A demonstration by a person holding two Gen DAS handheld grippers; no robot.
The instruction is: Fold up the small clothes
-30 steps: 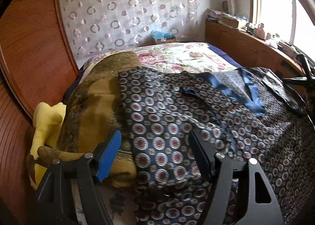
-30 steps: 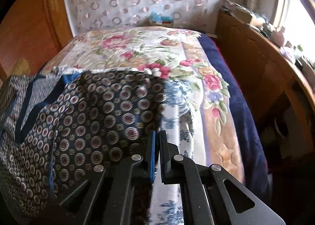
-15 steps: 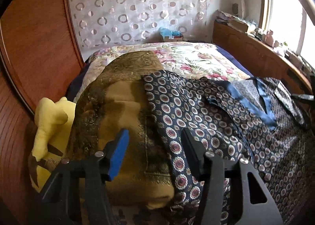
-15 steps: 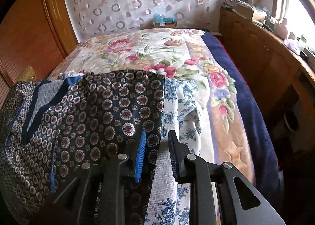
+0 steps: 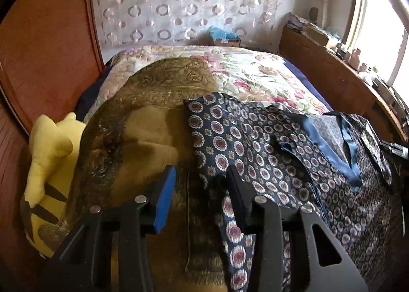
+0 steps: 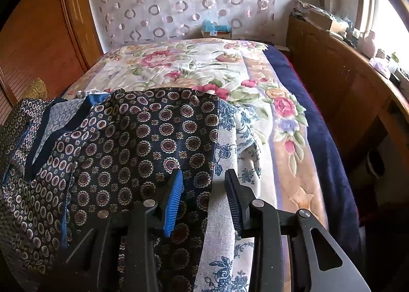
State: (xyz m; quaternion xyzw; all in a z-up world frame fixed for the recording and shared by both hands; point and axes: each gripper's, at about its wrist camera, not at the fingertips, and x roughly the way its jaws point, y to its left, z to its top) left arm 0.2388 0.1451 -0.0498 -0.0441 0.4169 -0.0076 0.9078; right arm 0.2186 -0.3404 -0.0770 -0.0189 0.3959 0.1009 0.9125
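Note:
A navy garment with round medallion print and a blue satin collar (image 5: 281,164) lies spread across the bed. My left gripper (image 5: 200,186) hovers over the garment's left edge, where it meets an olive-gold blanket (image 5: 143,138). Its jaws are closing, with that cloth edge between them and the pads not pressing on it. In the right wrist view the same garment (image 6: 143,143) ends at its right edge. There my right gripper (image 6: 204,187) stands with its jaws opening; the edge lies between them, untouched by the pads.
A yellow plush toy (image 5: 51,151) leans against the wooden headboard (image 5: 46,44) at the left. A white cloth with blue flowers (image 6: 225,215) lies under the garment's right edge, on the floral bedspread (image 6: 194,69). A cluttered wooden sideboard (image 6: 340,82) runs along the bed's right side.
My left gripper has slid left across the garment to its left edge, and its jaws have narrowed. My right gripper, shut at the garment's right edge before, has parted its jaws and stayed in place.

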